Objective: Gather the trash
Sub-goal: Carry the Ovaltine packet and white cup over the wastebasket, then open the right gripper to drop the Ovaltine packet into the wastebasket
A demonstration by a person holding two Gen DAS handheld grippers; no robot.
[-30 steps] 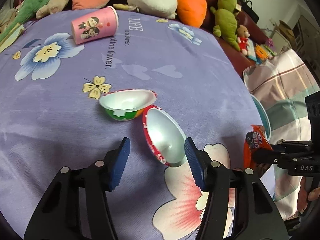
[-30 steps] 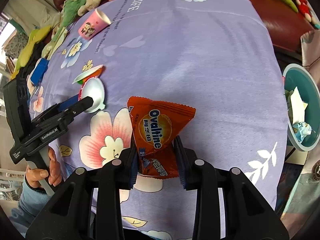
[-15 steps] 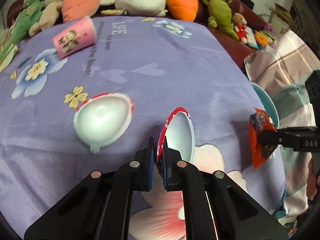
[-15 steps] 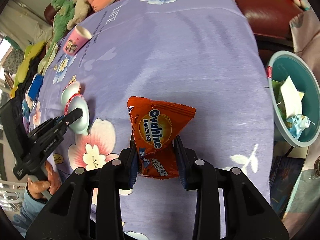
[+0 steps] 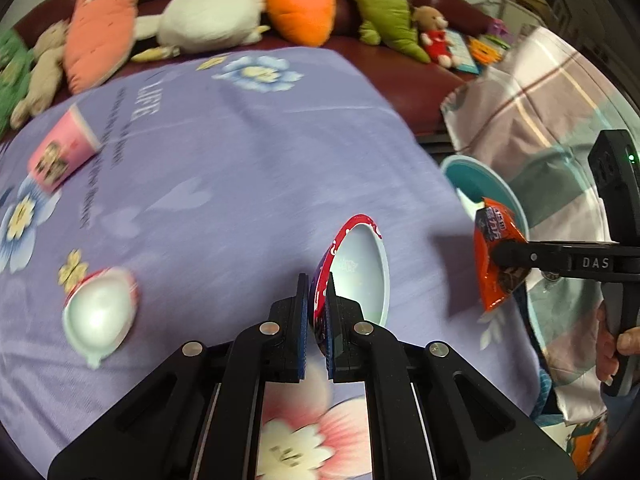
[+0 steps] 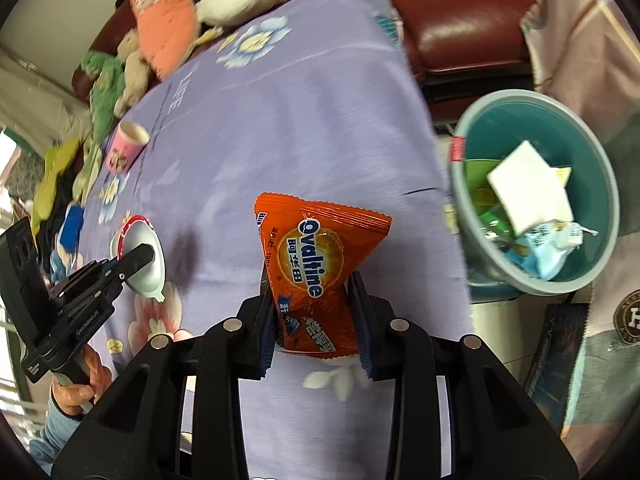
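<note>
Between my left gripper [image 5: 318, 312] pads sits the rim of a plastic egg-shell half [image 5: 356, 270], clamped edge-on: red patterned outside, smooth pale blue hollow inside, held upright above the surface [image 5: 240, 168]. My left gripper is clenched on it, the blue pads pinching the thin wall with almost no gap.

My right gripper [image 6: 314, 312] grasps an orange Ovaltine packet [image 6: 316, 264], a glossy crinkled foil pouch with a blue and white logo, its lower part squeezed between the pads and its wider top standing free, tilted. The jaws stand partly apart, pressing the packet's sides.

Left of my left gripper, the other egg-shell half [image 5: 100, 316] lies on the cloth, hollow side up, white inside with a red rim; it is blurred.

The surface is covered by a soft lilac cloth printed with flowers and lettering. Farther back on it a pink paper cup [image 5: 60, 156] lies on its side.

Off the right edge of the surface stands a round teal bin [image 6: 592, 160], smooth plastic, holding white paper and wrappers. At the far end, plush toys [image 5: 300, 0] line a dark red sofa.
</note>
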